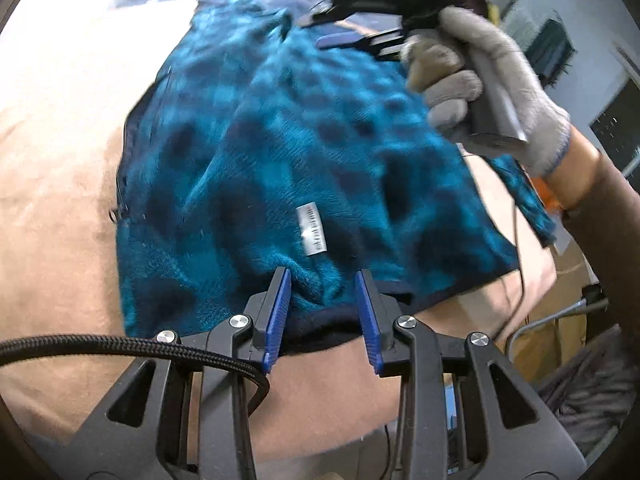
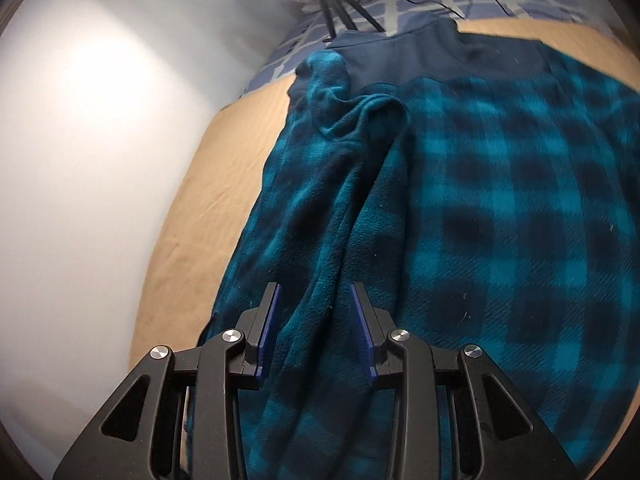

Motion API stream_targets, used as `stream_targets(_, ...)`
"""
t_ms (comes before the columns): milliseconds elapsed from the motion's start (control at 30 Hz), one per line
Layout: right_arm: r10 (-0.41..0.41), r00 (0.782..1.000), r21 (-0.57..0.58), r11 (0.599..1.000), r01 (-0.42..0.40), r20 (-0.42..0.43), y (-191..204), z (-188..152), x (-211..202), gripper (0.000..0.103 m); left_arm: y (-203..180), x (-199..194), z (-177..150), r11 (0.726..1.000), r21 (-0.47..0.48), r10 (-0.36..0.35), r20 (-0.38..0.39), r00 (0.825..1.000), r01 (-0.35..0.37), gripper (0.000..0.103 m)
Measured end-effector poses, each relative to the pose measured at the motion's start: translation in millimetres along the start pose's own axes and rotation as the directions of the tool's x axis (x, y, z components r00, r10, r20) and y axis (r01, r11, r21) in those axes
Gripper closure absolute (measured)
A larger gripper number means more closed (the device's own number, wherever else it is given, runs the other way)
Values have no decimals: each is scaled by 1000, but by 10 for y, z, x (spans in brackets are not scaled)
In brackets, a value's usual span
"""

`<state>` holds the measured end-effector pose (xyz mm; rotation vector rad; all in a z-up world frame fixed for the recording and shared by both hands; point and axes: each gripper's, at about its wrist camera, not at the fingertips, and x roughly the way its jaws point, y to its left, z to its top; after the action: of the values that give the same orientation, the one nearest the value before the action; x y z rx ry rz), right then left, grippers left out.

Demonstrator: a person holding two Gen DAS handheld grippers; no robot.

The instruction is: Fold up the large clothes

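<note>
The fleece (image 1: 280, 152) lies on the tan sheet (image 1: 52, 184). Both the left gripper (image 1: 323, 280) and right gripper (image 2: 313, 296) gape wide over it, holding nothing.

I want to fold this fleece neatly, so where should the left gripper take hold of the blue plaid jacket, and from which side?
Probably the dark bound hem of the plaid fleece jacket, near the white label. That edge lies nearest the open left gripper, thicker than the pile and hanging slightly over the tan surface, so come in from the near side, one finger above and one below.
</note>
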<state>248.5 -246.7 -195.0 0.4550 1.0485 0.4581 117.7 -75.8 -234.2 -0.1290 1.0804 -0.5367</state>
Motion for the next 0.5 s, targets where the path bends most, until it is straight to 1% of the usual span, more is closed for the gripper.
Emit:
stream_targets(33,9,1000,14,1000,-9,8,-29,4,9,70,26,43,10,1000,-15,1,-8,1000,-2,70)
stream_targets(100,34,999,41,999,-35,27,-105,28,57,70,63,78,22,999,-32,12,-5,1000,-12,88)
stream_targets(167,31,999,57,998,-33,32,-156,71,117,70,79,83,32,999,-33,9,-3,1000,-9,95)
stream_targets(200,34,999,65,997,-36,34,-181,102,156,70,81,64,31,999,-37,5,2,1000,-5,97)
stream_targets(367,18,999,66,998,-20,35,-224,259,316,70,45,-152,37,999,-22,-32,48,998,33,100)
stream_targets(500,5,999,60,998,-7,36,-207,394,422,70,27,-350,54,996,-11,-85,88,992,87,100)
